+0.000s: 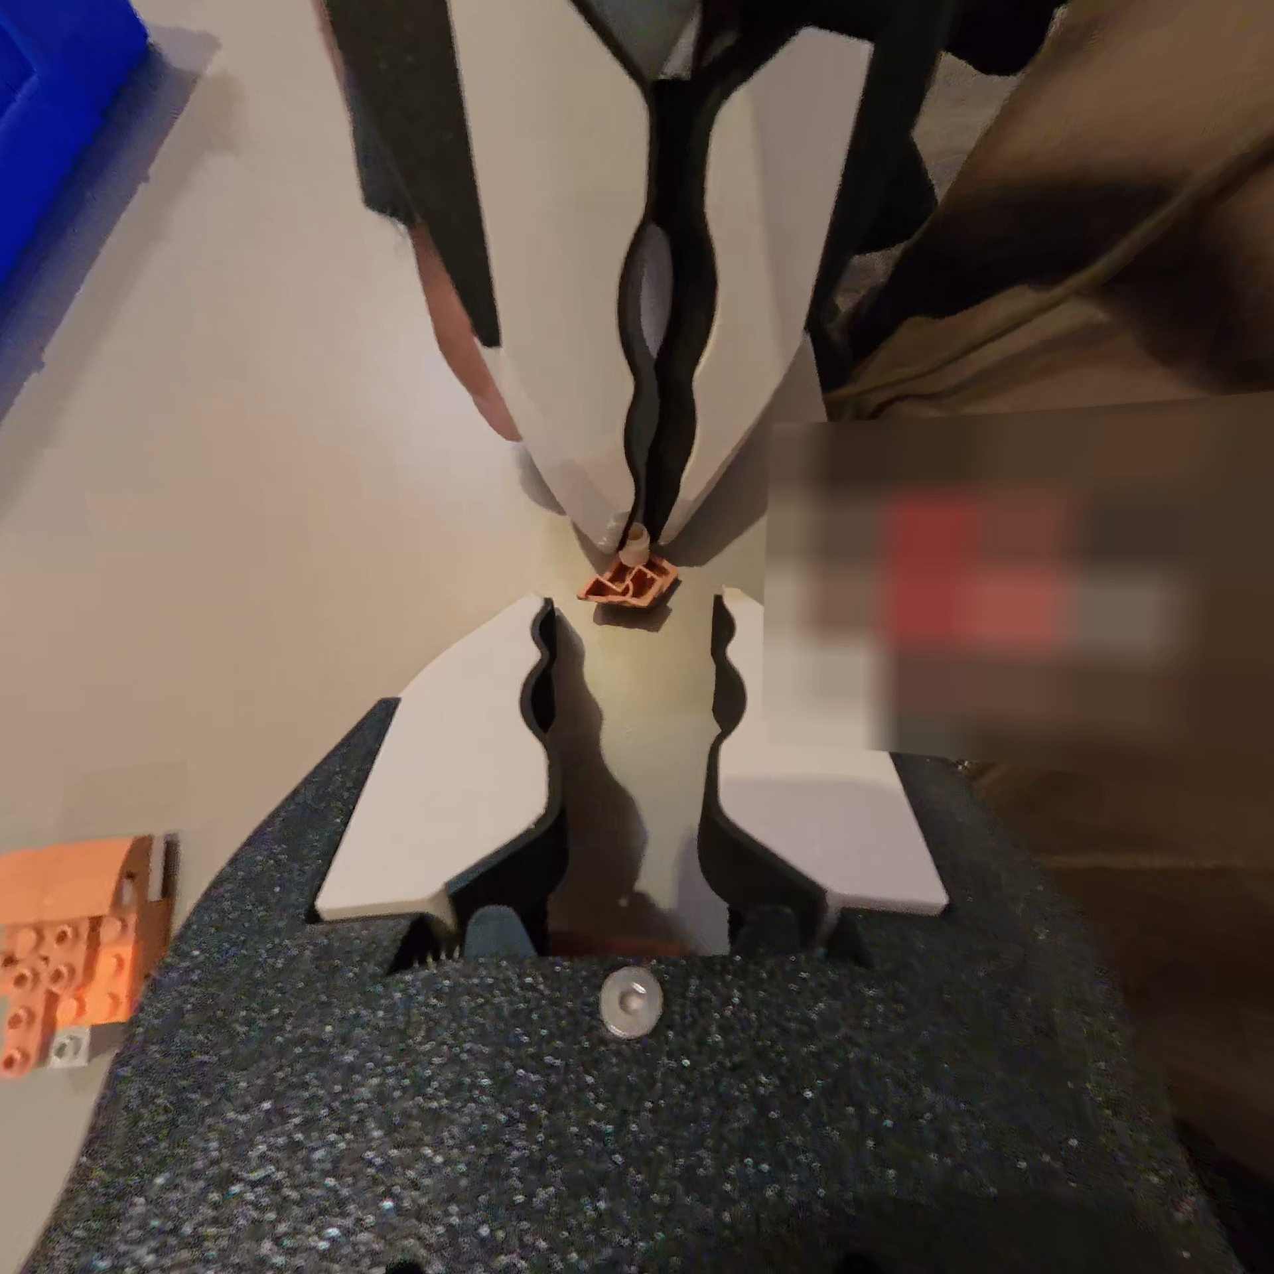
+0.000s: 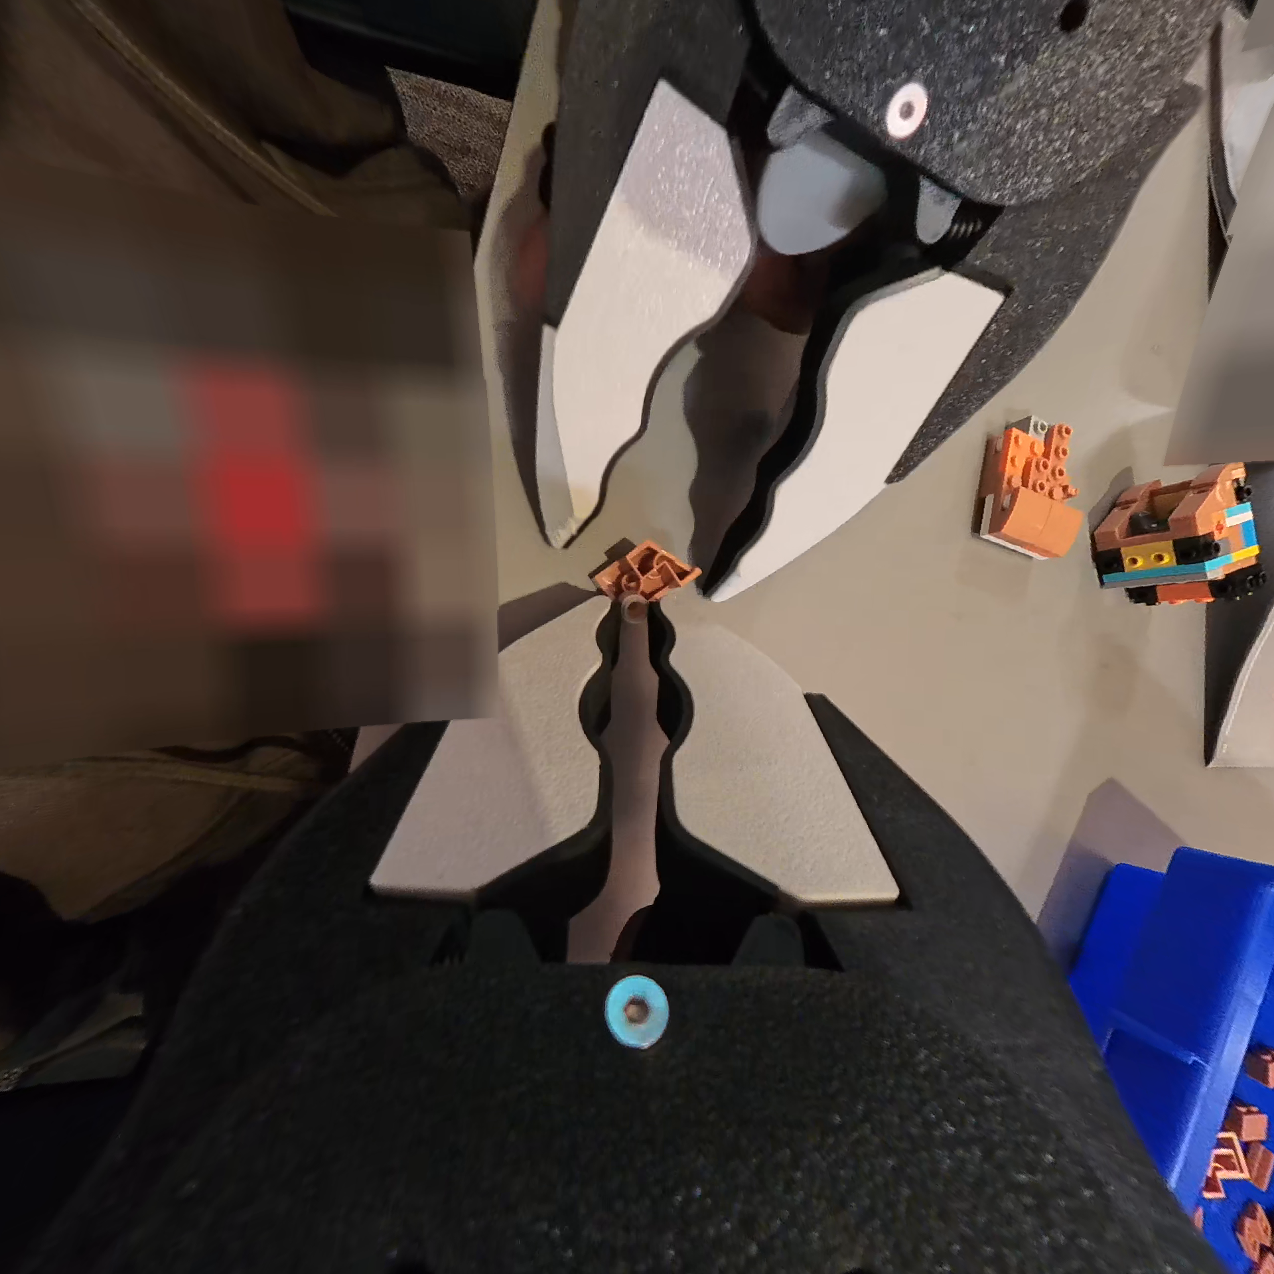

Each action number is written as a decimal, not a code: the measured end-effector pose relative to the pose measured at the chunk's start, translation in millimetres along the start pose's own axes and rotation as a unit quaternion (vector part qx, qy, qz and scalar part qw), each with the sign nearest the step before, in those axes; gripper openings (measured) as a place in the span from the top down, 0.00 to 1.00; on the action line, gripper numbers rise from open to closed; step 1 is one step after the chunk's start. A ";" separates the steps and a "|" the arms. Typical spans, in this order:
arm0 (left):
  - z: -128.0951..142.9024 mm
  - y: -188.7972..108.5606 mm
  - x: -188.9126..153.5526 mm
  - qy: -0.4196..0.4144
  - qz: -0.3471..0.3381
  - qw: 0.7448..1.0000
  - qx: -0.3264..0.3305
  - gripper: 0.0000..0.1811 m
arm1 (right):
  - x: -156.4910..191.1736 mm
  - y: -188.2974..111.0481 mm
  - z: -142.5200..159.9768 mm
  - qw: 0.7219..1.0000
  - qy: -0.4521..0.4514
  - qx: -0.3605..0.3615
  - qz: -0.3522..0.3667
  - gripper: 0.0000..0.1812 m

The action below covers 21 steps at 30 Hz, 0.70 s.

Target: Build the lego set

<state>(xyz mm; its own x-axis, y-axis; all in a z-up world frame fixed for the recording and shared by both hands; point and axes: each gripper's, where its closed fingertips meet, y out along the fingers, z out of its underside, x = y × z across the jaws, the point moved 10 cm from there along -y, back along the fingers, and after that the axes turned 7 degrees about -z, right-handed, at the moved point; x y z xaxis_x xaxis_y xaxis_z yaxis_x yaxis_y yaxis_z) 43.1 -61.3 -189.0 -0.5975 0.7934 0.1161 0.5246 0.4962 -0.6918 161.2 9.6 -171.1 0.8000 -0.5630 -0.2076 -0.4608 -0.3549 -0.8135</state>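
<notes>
Your build is partway done. In the right wrist view two finished sub-assemblies sit on the table [image 2: 896,689] at 3 o'clock: an orange block cluster [image 2: 1027,482] and, just beside it, a multicoloured chunk [image 2: 1179,544] with teal, yellow and black parts. Loose brown pieces [image 2: 1241,1158] are still in the blue bin [image 2: 1172,999] at 5 o'clock, so I judge a good deal remains. The piece in hand is a small orange brick [image 2: 644,575] with a pale peg [image 2: 633,610] at its near side. Your right gripper [image 2: 634,613] is clamped on that peg and holds the brick off the table at the centre of both views. Whether the peg is fully seated in the brick I can't tell. Your left gripper [image 1: 634,613] stands wide apart and holds nothing. Its tips flank the brick at the mouth, and as far as I can see neither touches it. For room, the bare table spreads toward 9 and 10 o'clock in the left wrist view. The orange cluster lies at 8 o'clock there, well apart from the brick. At 1 to 3 o'clock in that view the table ends against khaki fabric [image 1: 1068,276], so you have little room that way. The two grippers meet nose to nose, leaving almost no slack between their tips.
</notes>
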 end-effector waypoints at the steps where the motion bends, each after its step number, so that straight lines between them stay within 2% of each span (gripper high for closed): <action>1: 0.3 -0.9 1.9 0.015 0.002 1.000 0.000 0.76 | -0.2 -0.1 0.1 1.000 -0.001 0.000 0.000 0.96; 5: 0.0 0.6 10.3 0.035 0.018 0.999 -0.001 0.77 | -0.8 0.2 -0.2 1.000 -0.003 0.001 -0.002 0.96; 9: -2.8 5.0 12.6 0.027 0.043 0.999 -0.002 0.85 | -1.7 0.1 -0.2 1.000 -0.003 0.003 -0.001 0.96; 21: -5.2 5.9 7.2 0.036 0.035 0.999 -0.014 0.88 | -1.1 -2.6 -0.6 1.000 -0.010 0.016 -0.002 0.96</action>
<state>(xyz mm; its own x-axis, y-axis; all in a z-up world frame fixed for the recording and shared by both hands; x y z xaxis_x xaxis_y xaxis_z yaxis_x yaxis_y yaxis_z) 45.0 -50.8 -188.5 -0.5136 0.8497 0.1192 0.5811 0.4467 -0.6803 161.3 10.7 -168.4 0.8094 -0.5469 -0.2139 -0.4447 -0.3330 -0.8315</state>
